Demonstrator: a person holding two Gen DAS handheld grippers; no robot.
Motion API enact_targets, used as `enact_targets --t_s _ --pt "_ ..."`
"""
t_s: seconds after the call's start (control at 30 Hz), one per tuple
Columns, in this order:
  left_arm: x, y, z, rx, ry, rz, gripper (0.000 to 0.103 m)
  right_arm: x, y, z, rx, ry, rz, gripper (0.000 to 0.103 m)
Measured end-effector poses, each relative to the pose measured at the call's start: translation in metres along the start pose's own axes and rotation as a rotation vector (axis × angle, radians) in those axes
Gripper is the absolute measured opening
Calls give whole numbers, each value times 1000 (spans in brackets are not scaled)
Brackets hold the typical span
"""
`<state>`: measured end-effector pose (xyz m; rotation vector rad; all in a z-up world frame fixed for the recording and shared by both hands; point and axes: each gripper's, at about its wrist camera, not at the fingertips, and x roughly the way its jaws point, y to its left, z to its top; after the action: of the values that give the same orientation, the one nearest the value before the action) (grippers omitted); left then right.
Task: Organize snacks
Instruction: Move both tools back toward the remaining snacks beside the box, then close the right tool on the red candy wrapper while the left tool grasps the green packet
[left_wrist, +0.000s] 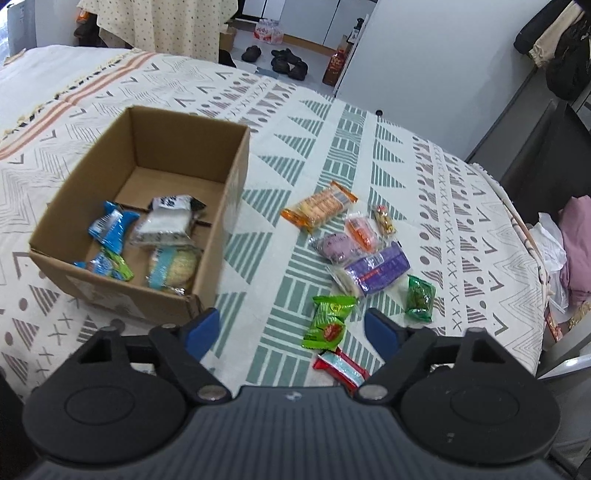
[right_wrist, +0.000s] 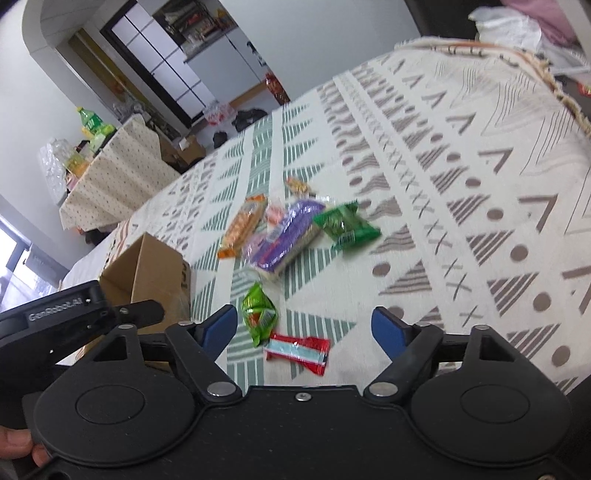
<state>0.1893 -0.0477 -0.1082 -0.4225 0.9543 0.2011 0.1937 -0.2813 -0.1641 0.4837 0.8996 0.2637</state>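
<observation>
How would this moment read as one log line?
left gripper: open, empty | right gripper: open, empty | cardboard box: partly filled | snacks: several on tablecloth

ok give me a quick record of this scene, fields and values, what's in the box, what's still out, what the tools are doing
surface: patterned cloth
box: open cardboard, holds several wrapped snacks, including a blue packet
still out: loose pile right of the box, including orange cracker pack, purple pack, dark green packet
nearest the tools: light green packet, red packet
left tool: open, holding nothing
right tool: open, holding nothing
</observation>
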Motion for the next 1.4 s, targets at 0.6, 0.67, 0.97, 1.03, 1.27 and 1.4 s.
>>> enact_targets --t_s 0.6,0.67,0.97,1.03,1.27,1.4 --pt "48 3 -6 0 91 -24 53 52 4 -12 47 216 57 40" --pt "52 5 -7 -4 98 -27 53 58 4 -13 53 232 54 40" --pt "67 14 -10 -33 138 -39 53 82 9 -19 84 294 48 37" --pt "70 15 -10 -38 147 -44 53 86 8 -17 96 284 33 37" --pt "79 16 -7 -60 160 -50 53 89 9 -11 91 217 -1 38" --pt "83 15 -5 -67 160 -49 53 89 5 -7 107 187 -23 38"
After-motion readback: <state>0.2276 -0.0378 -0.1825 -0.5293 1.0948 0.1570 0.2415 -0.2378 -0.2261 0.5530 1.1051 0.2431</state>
